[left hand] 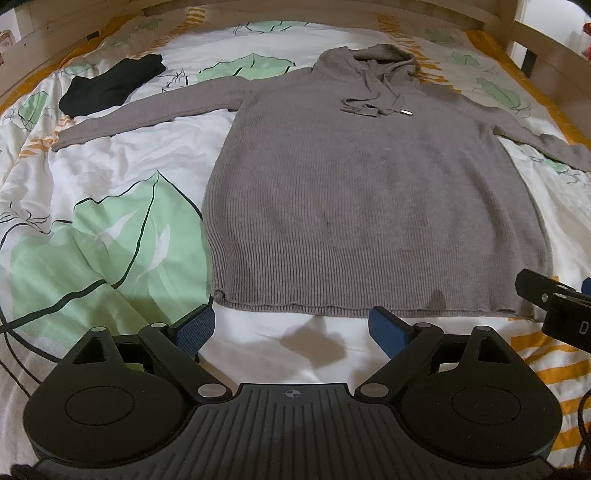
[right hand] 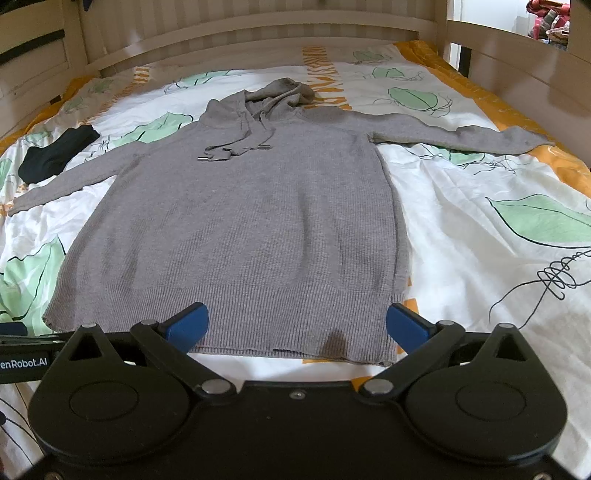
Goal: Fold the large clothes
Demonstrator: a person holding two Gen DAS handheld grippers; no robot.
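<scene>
Grey ribbed knit: hooded sweater (left hand: 369, 206) spread flat, front up, down the middle of the bed, hood (right hand: 284, 92) toward the headboard edge, hem toward the near edge. Both sleeves out sideways, left sleeve (left hand: 147, 114) reaching toward the left edge, right sleeve (right hand: 454, 134) running to the right edge over the orange border. Drawstrings (right hand: 240, 147) with metal tips loose on the chest. Dark spot on the hem near its right corner. Underneath, white quilt (left hand: 110, 229) printed with green leaves and orange stripes, framed by pale wooden bed rails (right hand: 258, 29). Black folded garment (left hand: 110, 85) near the far left corner, just beside the left sleeve, touching or not cannot be told.

Left gripper (left hand: 291, 326) low over the near edge, blue pads spread wide, nothing between them, just short of the hem. Right gripper (right hand: 297, 325) likewise spread wide, hovering above the hem's right part, pinching nothing.
</scene>
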